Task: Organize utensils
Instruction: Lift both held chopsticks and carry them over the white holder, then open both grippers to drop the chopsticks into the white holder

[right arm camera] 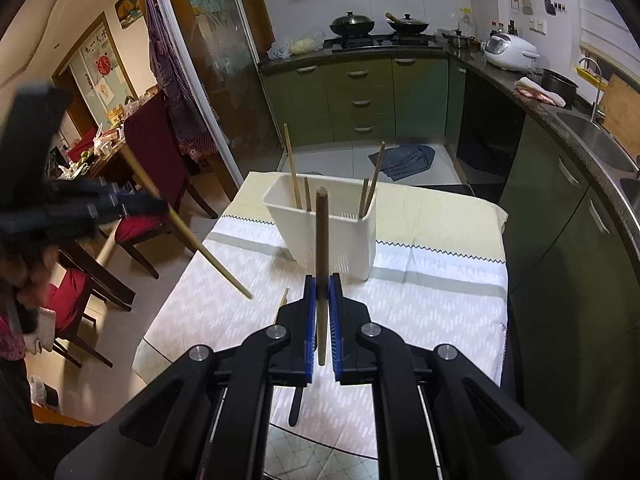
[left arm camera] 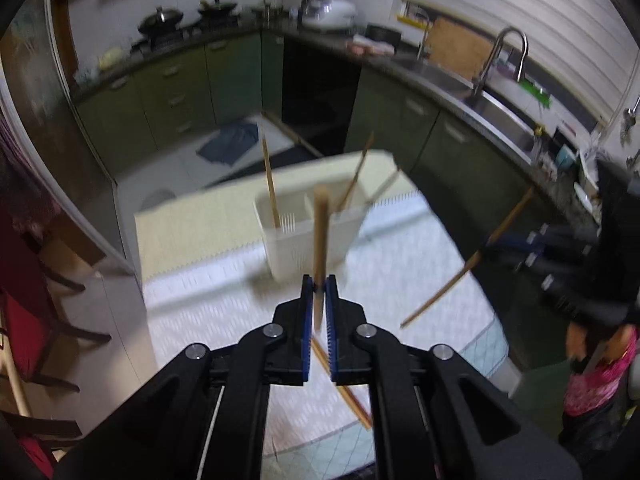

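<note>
A desk (right arm camera: 440,304) covered with a pale patterned cloth (right arm camera: 248,264) stands in a kitchen with green cabinets (right arm camera: 360,92), a stove carrying two woks (right arm camera: 352,24), a white rice cooker (right arm camera: 510,52) and a steel sink (right arm camera: 592,136) along the dark counter. A blue rag (right arm camera: 408,160) lies on the tiled floor, and dark wooden chairs with red cushions (right arm camera: 136,224) sit to one side.

Near the far end of the desk stands a white utensil holder (right arm camera: 332,236), upright, with a few chopsticks (right arm camera: 292,168) leaning inside it. More loose chopsticks (left arm camera: 344,388) lie on the cloth below the left gripper.

The left gripper (left arm camera: 319,280) is held above the desk and tilted downward toward the holder; its fingers (left arm camera: 306,312) are clamped together on a single wooden chopstick (left arm camera: 320,232) that stands up between them. Its picture is blurred.

The right gripper (right arm camera: 322,280) points downward at the same holder, its fingers (right arm camera: 334,320) pressed onto a second, darker chopstick (right arm camera: 321,240) rising straight in front of the holder. In the right wrist view the left gripper appears at the left edge, its chopstick slanting down over the edge of the desk.
</note>
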`<state>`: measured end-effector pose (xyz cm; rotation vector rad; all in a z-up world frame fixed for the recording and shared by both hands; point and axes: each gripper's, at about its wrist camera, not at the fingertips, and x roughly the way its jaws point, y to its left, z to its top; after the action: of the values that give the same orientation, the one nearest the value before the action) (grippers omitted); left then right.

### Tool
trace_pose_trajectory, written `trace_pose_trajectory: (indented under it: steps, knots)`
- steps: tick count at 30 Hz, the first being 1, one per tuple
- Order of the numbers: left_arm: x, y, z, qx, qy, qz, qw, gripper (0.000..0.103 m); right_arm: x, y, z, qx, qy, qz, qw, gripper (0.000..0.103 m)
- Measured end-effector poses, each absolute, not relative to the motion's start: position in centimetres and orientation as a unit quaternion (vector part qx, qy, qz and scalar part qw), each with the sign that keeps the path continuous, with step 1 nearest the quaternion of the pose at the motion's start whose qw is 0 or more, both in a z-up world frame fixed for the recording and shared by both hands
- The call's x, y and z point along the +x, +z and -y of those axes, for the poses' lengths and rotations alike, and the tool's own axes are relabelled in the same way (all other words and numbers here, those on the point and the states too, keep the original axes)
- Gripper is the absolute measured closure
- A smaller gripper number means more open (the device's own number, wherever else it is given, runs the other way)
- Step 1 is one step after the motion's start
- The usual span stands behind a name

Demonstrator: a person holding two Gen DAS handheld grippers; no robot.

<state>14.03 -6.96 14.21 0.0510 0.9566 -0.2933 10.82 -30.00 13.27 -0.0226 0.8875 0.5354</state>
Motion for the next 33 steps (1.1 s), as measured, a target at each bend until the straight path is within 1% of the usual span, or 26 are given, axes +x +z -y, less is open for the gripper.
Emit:
trace_pose_trajectory:
  steps: [6, 10, 15, 23, 32, 33]
  knots:
    - [16.0, 19.1, 7.4, 0.026, -0.125, -0.421, 0.898, 0.097, 11.4, 14.5, 29.9, -0.008, 0.257, -0.417, 0.872, 0.096]
    - [17.9, 20.1, 7.9, 0.021, -0.12, -0.41, 0.904, 0.097, 12.3, 16.1, 29.7, -0.004, 0.258, -0.402, 0.878, 0.096]
    - [20.4, 20.2, 8.7, 0.016, -0.119, -0.397, 0.91, 0.097, 13.4, 19.0, 29.2, 0.005, 0.259, -0.379, 0.889, 0.096]
    - [24.6, 17.7, 9.0, 0.008, -0.098, -0.401, 0.911, 0.097, 15.8, 22.2, 27.9, 0.013, 0.26, -0.358, 0.897, 0.096]
    - [26.9, 11.8, 8.7, 0.017, -0.083, -0.443, 0.892, 0.097, 17.8, 24.4, 26.9, 0.018, 0.251, -0.331, 0.91, 0.096]
    - [27.0, 10.8, 8.7, 0.019, -0.081, -0.451, 0.889, 0.094, 18.1, 24.5, 26.8, 0.02, 0.25, -0.329, 0.91, 0.096]
